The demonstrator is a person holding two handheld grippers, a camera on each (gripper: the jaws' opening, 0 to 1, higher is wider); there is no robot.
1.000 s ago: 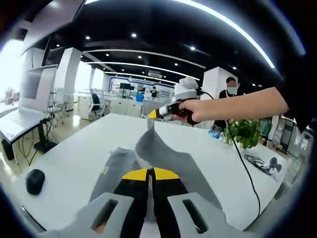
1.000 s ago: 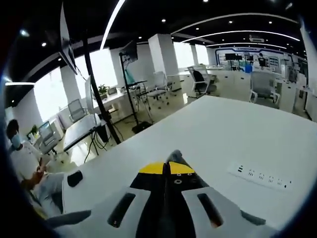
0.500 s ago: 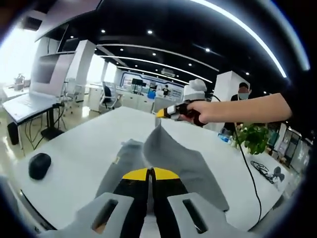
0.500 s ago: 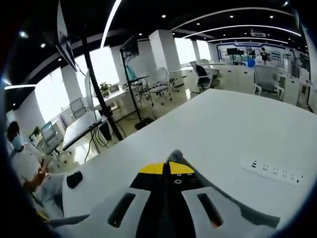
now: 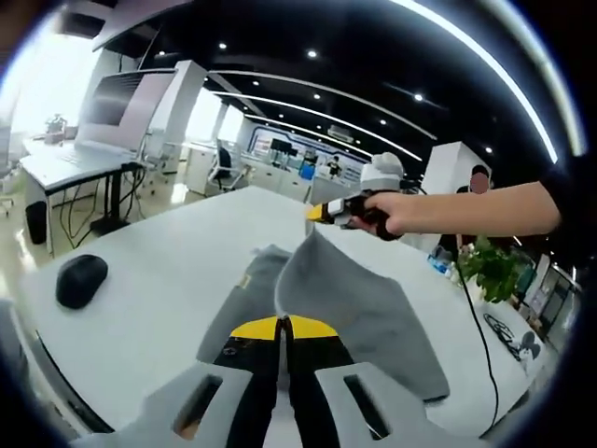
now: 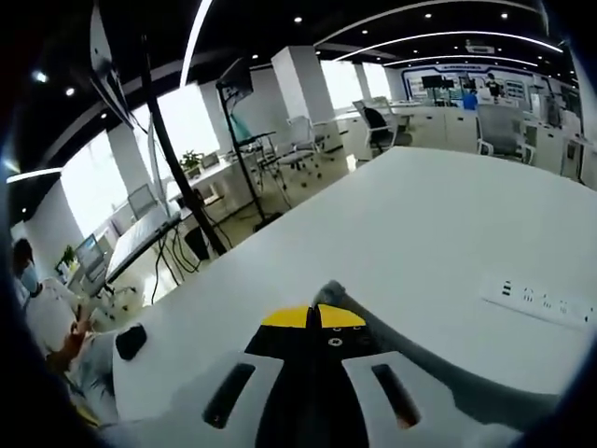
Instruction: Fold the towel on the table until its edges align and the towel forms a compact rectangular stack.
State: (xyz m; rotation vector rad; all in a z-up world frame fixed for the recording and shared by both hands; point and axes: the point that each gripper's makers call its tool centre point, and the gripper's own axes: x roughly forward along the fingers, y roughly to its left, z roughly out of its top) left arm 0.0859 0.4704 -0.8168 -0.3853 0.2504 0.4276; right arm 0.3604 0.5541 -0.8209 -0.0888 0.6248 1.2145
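In the left gripper view, our left gripper (image 5: 283, 329) has its yellow-tipped jaws pressed together on the near edge of the grey towel (image 5: 373, 308), which lies partly on the white table (image 5: 159, 280) and rises in a fold toward the far side. There our right gripper (image 5: 322, 212), held in a hand (image 5: 392, 213), pinches the towel's lifted corner above the tabletop. A black computer mouse (image 5: 81, 280) sits on the table well to the left of the towel. In the right gripper view, the right gripper (image 6: 312, 319) has its jaws closed on a grey towel corner (image 6: 328, 292), and a white power strip (image 6: 546, 303) lies on the table (image 6: 420, 224) off to the right.
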